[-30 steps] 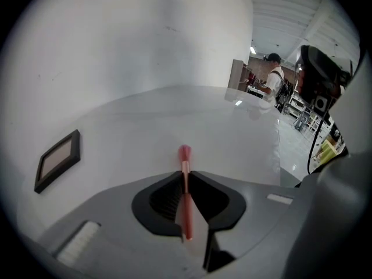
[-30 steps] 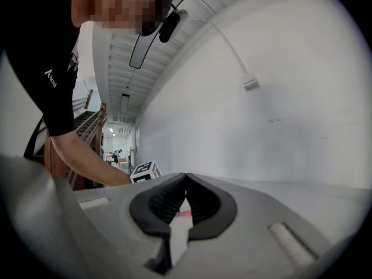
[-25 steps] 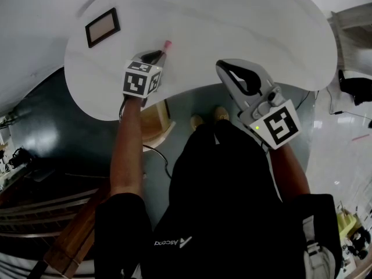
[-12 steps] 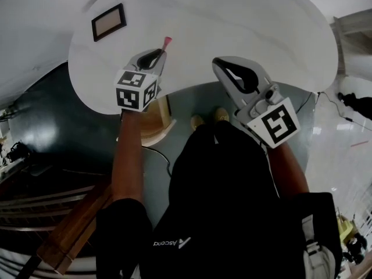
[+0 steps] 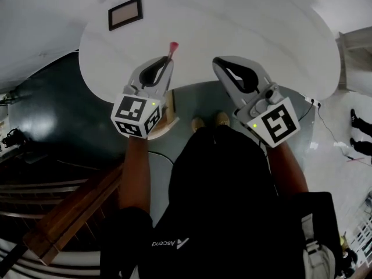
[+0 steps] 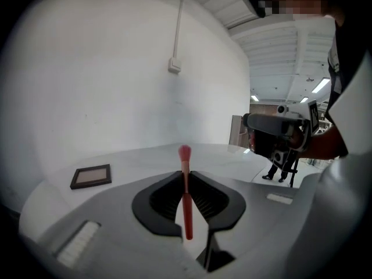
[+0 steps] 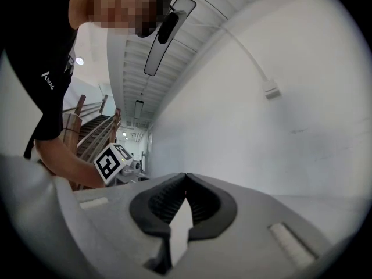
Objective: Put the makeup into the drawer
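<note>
A slim pink makeup brush (image 6: pixel 186 205) is held by its handle in the closed left claw (image 6: pixel 186 178), over the round white worktop (image 5: pixel 244 28). The right claw (image 7: pixel 185 179) is shut on nothing. The brush is judged light and soft-bristled, best gripped mid-handle.

Makeup brush (image 6: pixel 186 193): slim pink-red handle, pink bristle tuft. Pinched along its handle in my left gripper (image 6: pixel 185 173), tuft sticking out past the tips, held in the air over the near edge of the white counter (image 5: pixel 232 22).

Palette (image 5: pixel 125 13): flat rectangle, dark frame, tan pan. Lies flat near the counter's far left edge, well apart from the brush.
</note>
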The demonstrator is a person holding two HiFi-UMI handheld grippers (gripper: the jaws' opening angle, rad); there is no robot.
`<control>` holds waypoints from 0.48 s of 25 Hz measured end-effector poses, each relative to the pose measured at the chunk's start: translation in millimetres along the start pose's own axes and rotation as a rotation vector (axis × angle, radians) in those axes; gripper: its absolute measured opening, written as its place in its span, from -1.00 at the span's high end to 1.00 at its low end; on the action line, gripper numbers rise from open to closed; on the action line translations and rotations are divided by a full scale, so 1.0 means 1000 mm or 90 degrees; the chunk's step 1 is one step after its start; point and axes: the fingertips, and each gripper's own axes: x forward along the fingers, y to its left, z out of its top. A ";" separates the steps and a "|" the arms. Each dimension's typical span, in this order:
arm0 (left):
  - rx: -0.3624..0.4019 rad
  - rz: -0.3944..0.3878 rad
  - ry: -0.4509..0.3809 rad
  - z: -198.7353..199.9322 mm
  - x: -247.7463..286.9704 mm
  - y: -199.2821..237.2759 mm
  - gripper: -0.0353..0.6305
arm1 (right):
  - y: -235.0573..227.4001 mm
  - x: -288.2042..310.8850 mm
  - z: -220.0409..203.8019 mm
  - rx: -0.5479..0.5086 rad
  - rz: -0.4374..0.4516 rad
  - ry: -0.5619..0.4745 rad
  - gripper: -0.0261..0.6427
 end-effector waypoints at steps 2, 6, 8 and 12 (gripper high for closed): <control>-0.001 0.006 -0.025 0.006 -0.016 -0.006 0.73 | 0.009 0.002 0.004 -0.005 0.009 -0.006 0.91; 0.003 0.014 -0.059 0.010 -0.044 -0.018 0.73 | 0.025 0.004 0.008 -0.012 0.024 -0.012 0.91; 0.001 0.013 -0.073 0.011 -0.058 -0.023 0.73 | 0.033 0.003 0.009 -0.014 0.029 -0.012 0.91; 0.003 0.010 -0.088 0.010 -0.082 -0.030 0.73 | 0.047 0.001 0.010 -0.016 0.035 -0.012 0.91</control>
